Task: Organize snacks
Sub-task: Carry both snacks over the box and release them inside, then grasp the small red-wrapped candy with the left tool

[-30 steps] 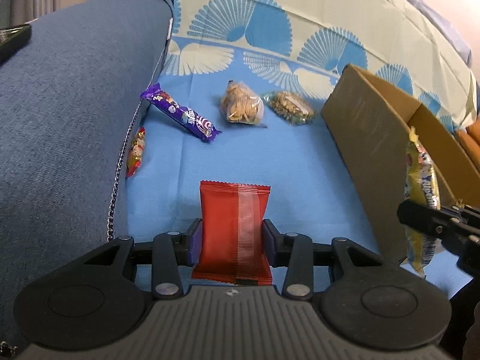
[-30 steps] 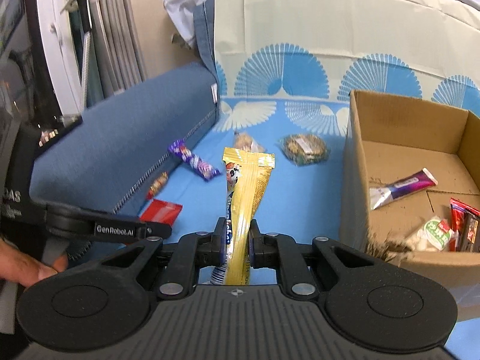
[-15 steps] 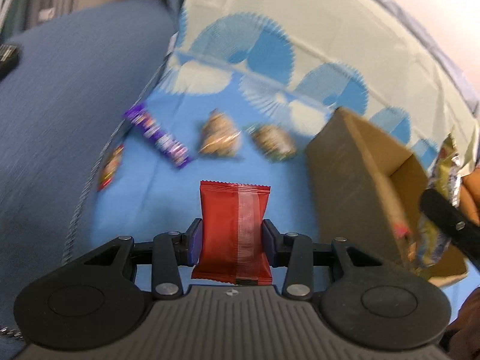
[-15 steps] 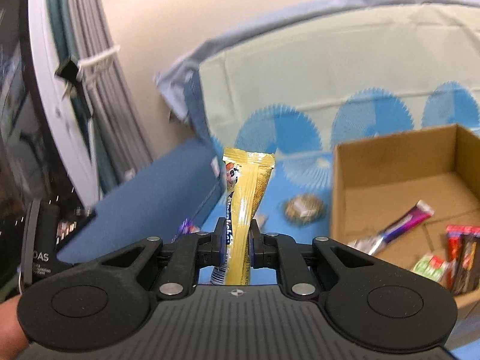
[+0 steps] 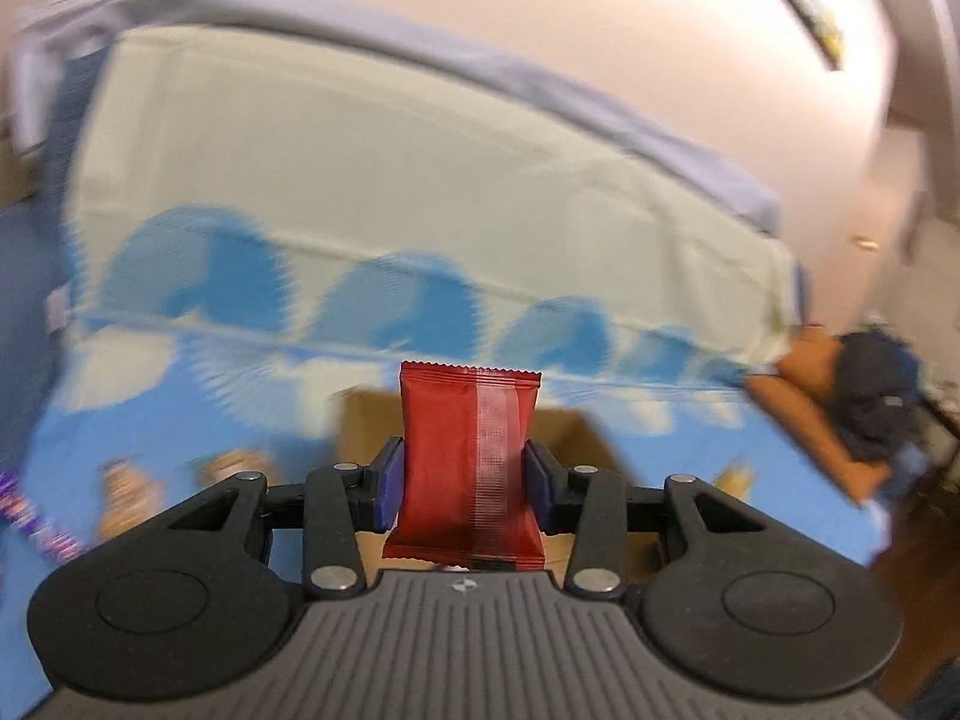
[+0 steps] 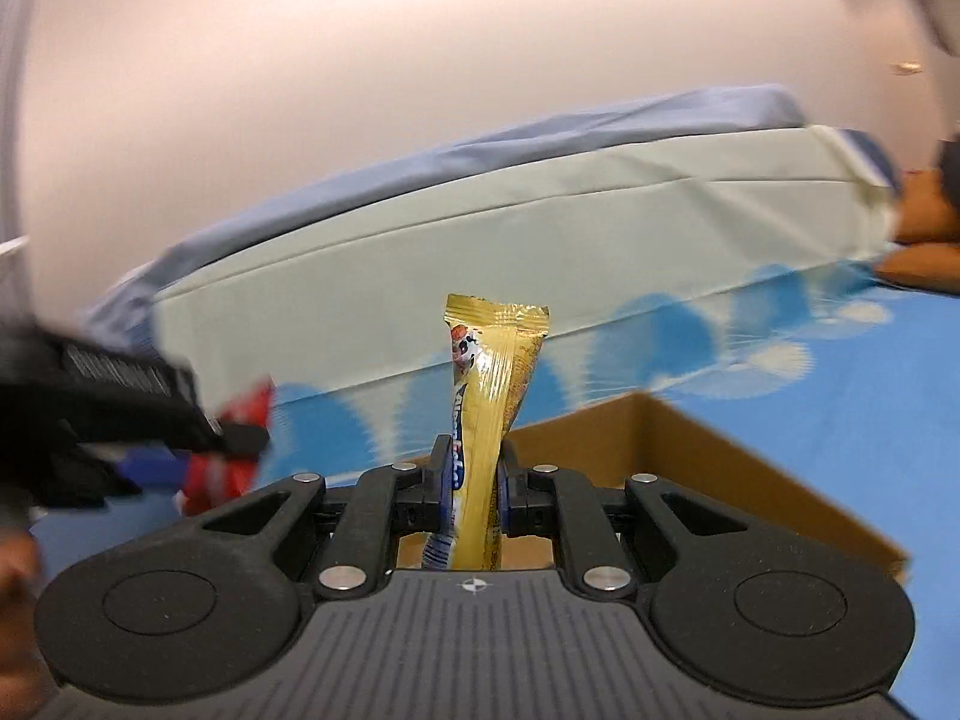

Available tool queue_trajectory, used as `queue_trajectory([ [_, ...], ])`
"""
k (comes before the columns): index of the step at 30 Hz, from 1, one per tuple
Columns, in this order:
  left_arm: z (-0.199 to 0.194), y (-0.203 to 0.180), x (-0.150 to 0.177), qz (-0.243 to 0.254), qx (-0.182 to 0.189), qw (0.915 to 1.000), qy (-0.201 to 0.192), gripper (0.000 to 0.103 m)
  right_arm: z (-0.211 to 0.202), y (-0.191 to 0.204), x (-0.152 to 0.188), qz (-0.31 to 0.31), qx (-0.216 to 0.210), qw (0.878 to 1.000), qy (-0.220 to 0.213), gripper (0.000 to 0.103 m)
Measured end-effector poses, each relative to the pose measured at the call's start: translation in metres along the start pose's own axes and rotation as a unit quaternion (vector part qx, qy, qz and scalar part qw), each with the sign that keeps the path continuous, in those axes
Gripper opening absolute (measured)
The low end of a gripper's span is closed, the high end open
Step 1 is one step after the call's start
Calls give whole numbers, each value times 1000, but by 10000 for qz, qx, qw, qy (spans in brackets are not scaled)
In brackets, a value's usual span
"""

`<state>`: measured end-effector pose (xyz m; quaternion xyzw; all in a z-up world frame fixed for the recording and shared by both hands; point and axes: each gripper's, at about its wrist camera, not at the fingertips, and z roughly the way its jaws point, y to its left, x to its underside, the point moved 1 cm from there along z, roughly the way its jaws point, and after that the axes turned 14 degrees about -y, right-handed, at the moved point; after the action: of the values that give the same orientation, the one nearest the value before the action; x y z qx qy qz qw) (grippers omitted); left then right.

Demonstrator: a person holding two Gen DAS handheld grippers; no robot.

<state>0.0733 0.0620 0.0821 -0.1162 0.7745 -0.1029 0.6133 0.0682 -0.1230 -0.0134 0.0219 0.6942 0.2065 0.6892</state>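
The red snack packet point(image 5: 471, 462) stands upright between the fingers point(image 5: 389, 483) of the left gripper point(image 5: 462, 483). The blue pads press on both its sides, so the fingers are closed on it. Over the last half second these fingers have opened a little, but the packet is between them and touches both pads. Behind and below the packet is the open cardboard box point(image 5: 576, 438), so the packet hangs in the air in front of the box opening.

The yellow snack bar point(image 6: 489, 420) stands upright in the right gripper point(image 6: 474, 495). Its fingers point(image 6: 441, 486) are nearly together and grip the lower part of the thin wrapper; the crimped top of the wrapper points up. Just beyond it, the cardboard box point(image 6: 720, 474) lies with its brown rim and one inner wall in view.

In the right wrist view, the left gripper point(image 6: 240, 435) comes in from the left edge, blurred, with the red packet point(image 6: 240, 444) at its tip. Part of a hand point(image 6: 15, 564) shows at the lower left edge.

The box stands on a blue cloth point(image 5: 750, 480) with lighter fan patterns. On this cloth, to the left of the box, lie more snacks: two small bags point(image 5: 123, 492) and a purple wrapper point(image 5: 30, 522), all blurred. Behind rises a pale cushion point(image 5: 390, 180) under a grey-blue cover point(image 6: 420, 180), and then a plain wall point(image 6: 420, 48).
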Motion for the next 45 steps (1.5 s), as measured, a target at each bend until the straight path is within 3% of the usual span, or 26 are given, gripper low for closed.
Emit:
queue_trajectory([
  [3,-3,-23,-15,-90,434,9988,-205,69,8,-14,3,55,377,9992,133,25],
  [5,-11,-28,-20,-83,493,9977,-453,70,13,-19,6,101,514,9984,224,41],
  [10,-42,-11,0,317,257,9971,-638,70,16,-20,11,114,585,9978,295,47],
  [13,-67,17,32,406,-13,9984,-403,61,13,-18,14,4,585,9980,242,47],
  [18,-103,71,94,208,-657,9972,300,27,1,-8,17,-229,461,9987,57,50],
  [22,-120,102,116,-27,-955,9947,381,27,-7,-2,20,-326,304,9989,114,55],
  [26,-126,115,121,-130,-1085,9940,68,27,-16,2,26,-304,10,9989,344,58],
  [29,-116,118,122,-13,-1510,9883,-222,27,-26,6,28,-340,-159,9983,456,58],
  [32,-102,132,130,312,-2472,9677,-372,28,-34,10,29,-413,-231,9975,532,58],
  [36,-72,173,142,750,-3674,9268,-220,28,-36,12,30,-311,-221,9959,825,58],
  [43,-35,222,156,1079,-4761,8725,216,29,-33,18,27,27,-265,9932,1135,58],
  [45,-25,231,162,1140,-4911,8629,350,29,-32,24,27,6,-365,9925,1166,58],
])
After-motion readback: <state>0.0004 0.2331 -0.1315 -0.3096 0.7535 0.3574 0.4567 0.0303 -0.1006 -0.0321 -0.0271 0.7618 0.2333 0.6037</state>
